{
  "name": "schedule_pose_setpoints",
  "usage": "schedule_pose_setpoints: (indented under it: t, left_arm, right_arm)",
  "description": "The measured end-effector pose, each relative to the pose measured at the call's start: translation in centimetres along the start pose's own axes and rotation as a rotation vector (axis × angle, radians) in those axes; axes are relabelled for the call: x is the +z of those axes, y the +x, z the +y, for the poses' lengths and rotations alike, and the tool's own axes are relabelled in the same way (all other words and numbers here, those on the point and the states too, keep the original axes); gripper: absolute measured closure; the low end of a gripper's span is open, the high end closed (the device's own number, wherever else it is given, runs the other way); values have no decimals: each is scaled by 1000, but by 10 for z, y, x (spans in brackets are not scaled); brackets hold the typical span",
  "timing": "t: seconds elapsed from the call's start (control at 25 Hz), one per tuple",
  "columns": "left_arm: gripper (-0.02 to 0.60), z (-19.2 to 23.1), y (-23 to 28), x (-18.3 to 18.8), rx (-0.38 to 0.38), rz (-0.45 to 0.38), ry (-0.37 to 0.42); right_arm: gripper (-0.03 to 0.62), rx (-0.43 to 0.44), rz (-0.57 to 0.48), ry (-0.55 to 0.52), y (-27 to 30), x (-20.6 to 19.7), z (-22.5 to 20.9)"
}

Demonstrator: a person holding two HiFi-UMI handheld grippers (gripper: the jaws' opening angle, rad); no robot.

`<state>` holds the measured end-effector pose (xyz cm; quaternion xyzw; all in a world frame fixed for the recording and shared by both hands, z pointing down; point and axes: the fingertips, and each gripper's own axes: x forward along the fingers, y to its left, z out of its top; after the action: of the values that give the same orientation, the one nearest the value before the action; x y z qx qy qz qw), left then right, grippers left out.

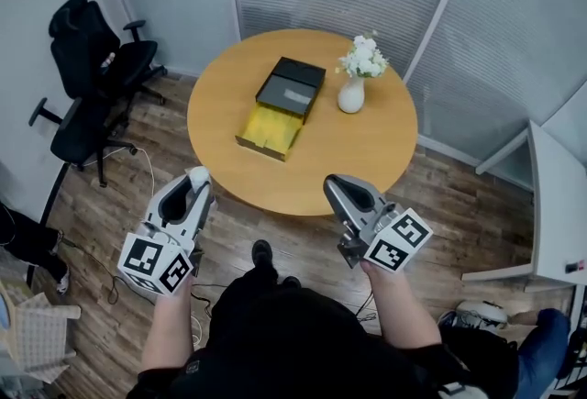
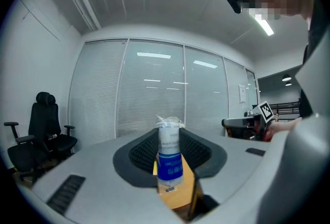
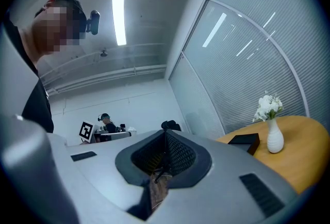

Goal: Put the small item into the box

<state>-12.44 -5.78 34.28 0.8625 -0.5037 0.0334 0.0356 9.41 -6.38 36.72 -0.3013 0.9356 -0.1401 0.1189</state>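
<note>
**Packet in the left jaws, box open on the surface**

The person stands back from the round wooden surface (image 1: 367, 149) with a gripper in each hand. Both grippers are held short of its near edge, over the floor (image 1: 440, 195).

The left gripper (image 1: 196, 175) has its jaws closed on a small packet (image 2: 169, 158). The packet is white at the top with a blue band, and it stands upright between the jaws with its crimped top above their tips.

The right gripper (image 1: 332, 186) holds nothing, and its jaws meet at the tips.

The box (image 1: 266, 131) lies open near the middle of the surface, well apart from both grippers. Its yellow-lined tray is nearer the person, and a black lid (image 1: 292, 83) lies against the tray's far end. Just right of the lid stands a white vase (image 1: 351, 96) with white flowers (image 1: 364, 56).

Two black chairs (image 1: 92, 67) stand on the floor to the left, away from the surface.
</note>
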Motion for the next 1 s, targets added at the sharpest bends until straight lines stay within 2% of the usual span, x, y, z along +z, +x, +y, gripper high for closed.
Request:
schedule_pose_setpoints:
  t: [0.44, 1.0]
  left_arm:
    - [446, 43, 50, -5, -46, -22, -25]
    - [446, 147, 153, -12, -125, -7, -67]
  right_arm:
    - [557, -47, 33, -11, 40, 2, -35]
    - [557, -99, 99, -16, 160, -3, -104]
